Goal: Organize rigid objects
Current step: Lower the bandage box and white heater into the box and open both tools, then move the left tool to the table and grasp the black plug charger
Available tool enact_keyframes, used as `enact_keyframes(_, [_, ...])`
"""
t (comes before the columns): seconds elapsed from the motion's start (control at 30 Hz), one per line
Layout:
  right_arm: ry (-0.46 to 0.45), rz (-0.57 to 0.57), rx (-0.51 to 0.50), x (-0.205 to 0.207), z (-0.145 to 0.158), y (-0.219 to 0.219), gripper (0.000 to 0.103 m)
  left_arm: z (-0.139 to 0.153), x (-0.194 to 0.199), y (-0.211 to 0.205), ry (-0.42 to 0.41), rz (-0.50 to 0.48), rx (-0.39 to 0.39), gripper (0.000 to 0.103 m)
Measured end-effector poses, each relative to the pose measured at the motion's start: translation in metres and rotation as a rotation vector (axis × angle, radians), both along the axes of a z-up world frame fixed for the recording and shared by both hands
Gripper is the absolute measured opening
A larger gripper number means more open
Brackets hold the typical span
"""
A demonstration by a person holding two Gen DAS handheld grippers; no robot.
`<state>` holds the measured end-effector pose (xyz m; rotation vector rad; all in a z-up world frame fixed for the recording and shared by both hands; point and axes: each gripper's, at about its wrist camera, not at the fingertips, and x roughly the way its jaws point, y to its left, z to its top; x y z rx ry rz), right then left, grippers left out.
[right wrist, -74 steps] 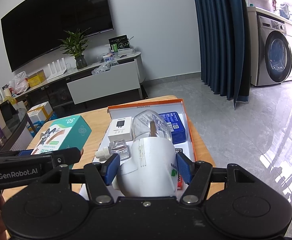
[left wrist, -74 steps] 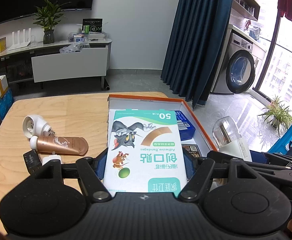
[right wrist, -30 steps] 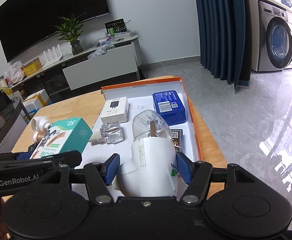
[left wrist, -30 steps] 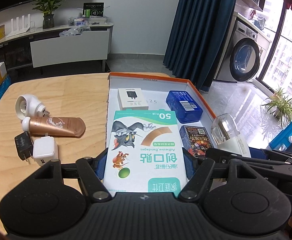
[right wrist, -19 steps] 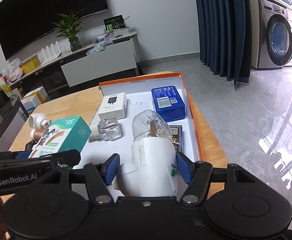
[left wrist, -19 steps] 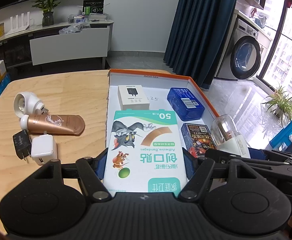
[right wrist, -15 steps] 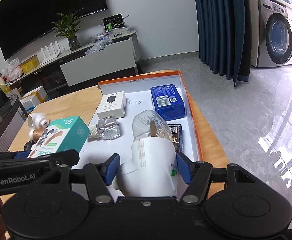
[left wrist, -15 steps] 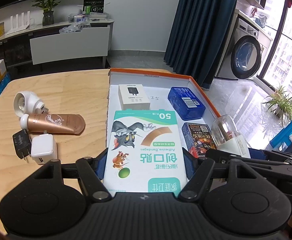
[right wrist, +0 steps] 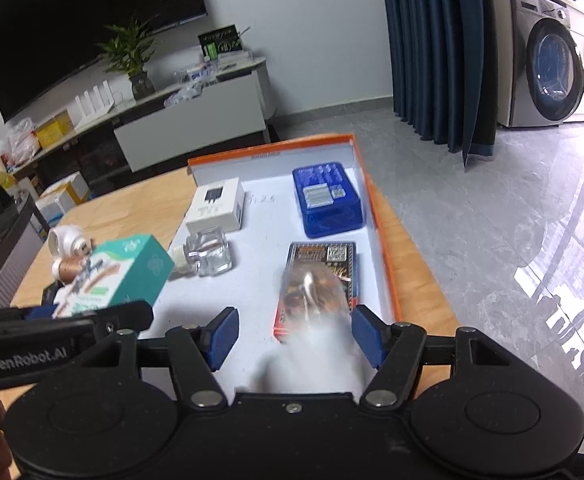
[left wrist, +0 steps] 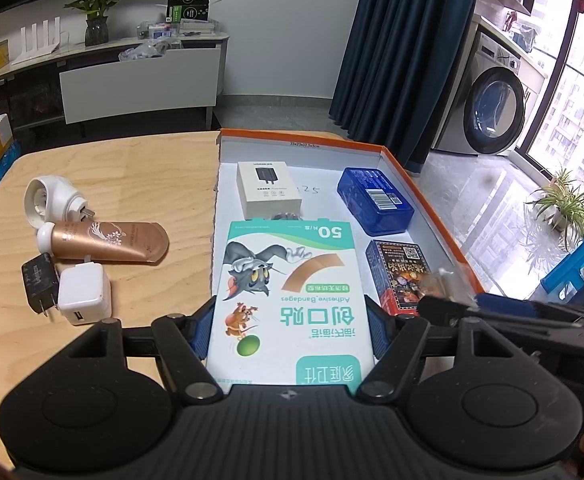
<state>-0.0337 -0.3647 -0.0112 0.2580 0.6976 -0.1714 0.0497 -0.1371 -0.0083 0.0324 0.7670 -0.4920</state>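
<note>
My left gripper is shut on a green and white adhesive bandage box, held above the near left part of the orange-rimmed tray. The same bandage box shows at the left of the right wrist view. My right gripper is opening its jaws. A white plug-in device with a clear dome is blurred between the pads, loose from the left pad, over a card pack. In the left wrist view this device is a faint blur by the tray's right rim.
The tray holds a white charger box, a blue box, the card pack and a glass bottle. On the wooden table to the left lie a round white plug, a gold tube, a black charger and a white charger.
The right jaws have spread and the white domed device has slipped down between them, now blurred. The left gripper and its bandage box have stayed put.
</note>
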Motion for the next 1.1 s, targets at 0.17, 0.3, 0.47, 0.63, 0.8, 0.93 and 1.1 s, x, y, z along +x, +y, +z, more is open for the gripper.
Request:
enact_keyframes(0.17, [-0.056,-0.053,0.004,-0.006,0.010,-0.010,0.079,-0.003,0.001,-0.004,0.020,-0.009,0.000,0.072])
enact_keyframes(0.3, [-0.083,-0.064,-0.001,-0.010,0.017,-0.012,0.079,-0.003,-0.001,-0.005,0.015,-0.016,-0.005,0.080])
enact_keyframes(0.47, [-0.101,-0.055,-0.012,-0.011,0.024,-0.004,0.079,0.005,-0.004,0.001,-0.011,0.004,-0.017,0.081])
enact_keyframes(0.63, [-0.107,-0.028,-0.019,-0.009,0.029,0.007,0.079,0.011,-0.005,0.022,-0.033,0.064,-0.026,0.081])
enact_keyframes(0.8, [-0.108,0.008,-0.021,-0.006,0.030,0.021,0.079,0.011,-0.005,0.059,-0.050,0.156,-0.006,0.081])
enact_keyframes(0.93, [-0.106,0.051,-0.027,-0.001,0.030,0.036,0.080,0.004,0.007,0.095,-0.027,0.266,0.005,0.081])
enact_keyframes(1.1, [-0.104,0.100,-0.036,0.005,0.030,0.050,0.080,0.002,0.032,0.135,-0.018,0.417,0.003,0.081])
